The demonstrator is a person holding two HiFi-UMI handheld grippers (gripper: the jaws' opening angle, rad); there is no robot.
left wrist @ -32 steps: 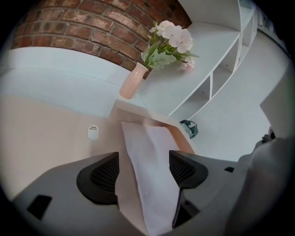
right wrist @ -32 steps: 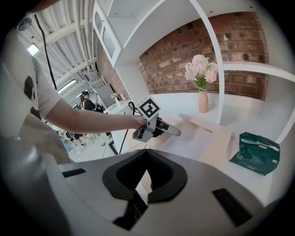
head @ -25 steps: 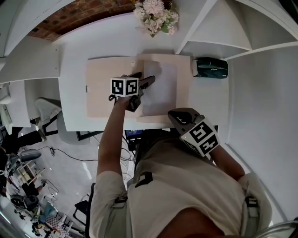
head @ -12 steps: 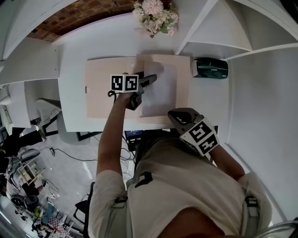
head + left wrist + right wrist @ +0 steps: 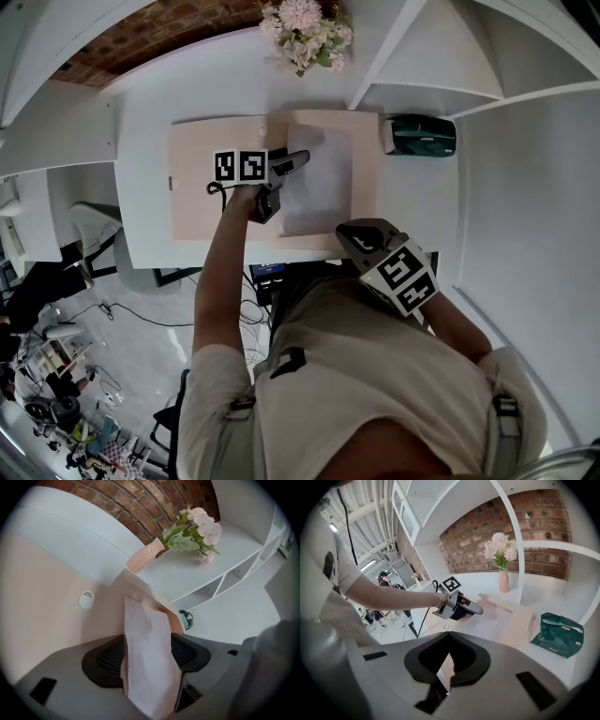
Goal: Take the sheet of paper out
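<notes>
A beige folder (image 5: 202, 192) lies open on the white table (image 5: 145, 103). A pale sheet of paper (image 5: 321, 187) rests on its right half. My left gripper (image 5: 296, 160) reaches over the folder's middle from the left and is shut on the sheet's left edge. In the left gripper view the sheet (image 5: 149, 639) stands pinched between the two dark pads of that gripper (image 5: 149, 660), its edge raised off the folder (image 5: 42, 602). My right gripper (image 5: 349, 231) hovers at the table's front edge, apart from the sheet, and in its own view the gripper (image 5: 449, 652) is shut on nothing.
A vase of pink flowers (image 5: 302, 33) stands at the back of the table, just beyond the folder. A green packet (image 5: 422, 136) lies to the right of the folder. White shelf dividers (image 5: 441, 56) rise at the right. A round white sticker (image 5: 86, 599) sits on the folder's left half.
My left gripper has moved a little to the left and back, still holding the sheet's edge, and the sheet has shifted slightly with it. The right gripper has stayed in place.
</notes>
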